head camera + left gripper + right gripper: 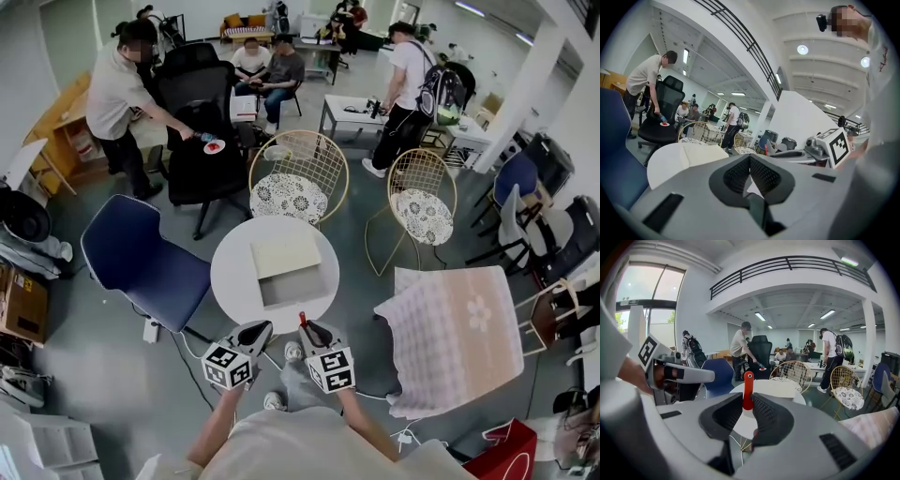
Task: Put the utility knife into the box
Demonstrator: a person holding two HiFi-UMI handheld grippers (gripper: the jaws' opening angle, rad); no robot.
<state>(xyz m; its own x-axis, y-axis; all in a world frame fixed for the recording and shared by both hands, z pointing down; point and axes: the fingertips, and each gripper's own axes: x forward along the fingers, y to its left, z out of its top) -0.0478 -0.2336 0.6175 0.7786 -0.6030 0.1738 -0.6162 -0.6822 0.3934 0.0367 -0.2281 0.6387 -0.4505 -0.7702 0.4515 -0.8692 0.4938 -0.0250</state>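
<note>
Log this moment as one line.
right gripper: shut on knife | left gripper: shut, empty | box: open on table | knife: not in box

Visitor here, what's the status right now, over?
Left gripper shut, empty. Right gripper shut on utility knife, at table's near edge. Box open, nothing blocking.

My left gripper has its two fingers pressed together with nothing between them. My right gripper pinches the red utility knife, which sticks up past my fingertips. My left arm and right arm reach out side by side, and the grippers are close together.
</note>
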